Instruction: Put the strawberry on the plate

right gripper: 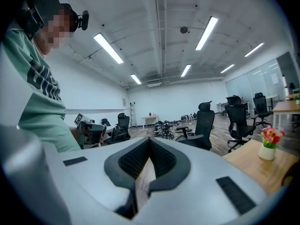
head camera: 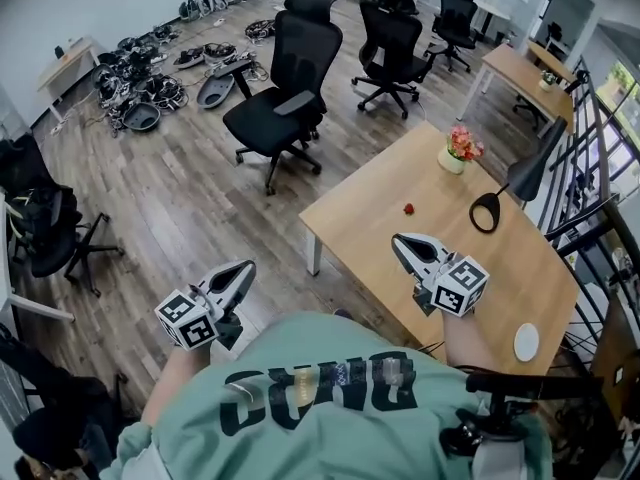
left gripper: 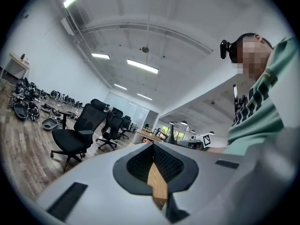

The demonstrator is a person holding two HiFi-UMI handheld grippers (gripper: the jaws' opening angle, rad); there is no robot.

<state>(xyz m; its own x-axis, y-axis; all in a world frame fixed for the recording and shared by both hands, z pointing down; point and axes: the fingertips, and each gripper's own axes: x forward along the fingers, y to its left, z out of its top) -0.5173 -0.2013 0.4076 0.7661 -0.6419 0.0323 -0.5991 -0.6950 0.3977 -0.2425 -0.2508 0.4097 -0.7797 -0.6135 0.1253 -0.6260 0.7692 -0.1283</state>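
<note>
In a room with black chairs [head camera: 285,88], a strawberry [head camera: 409,209], too tiny to see its pointing, sits on the wooden table [head camera: 370,203]; the left gripper [head camera: 247,266] and right gripper [head camera: 398,241] are closed, empty.

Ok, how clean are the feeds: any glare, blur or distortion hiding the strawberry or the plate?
Head view: even light, no glare, edges bowed by the wide lens; strawberry tiny but distinct, plate clear. Left gripper view: black round vignette, strong bending, ceiling lights blown out. Right gripper view: same vignette and blown lights; flowers sharp, strawberry not seen.
</note>
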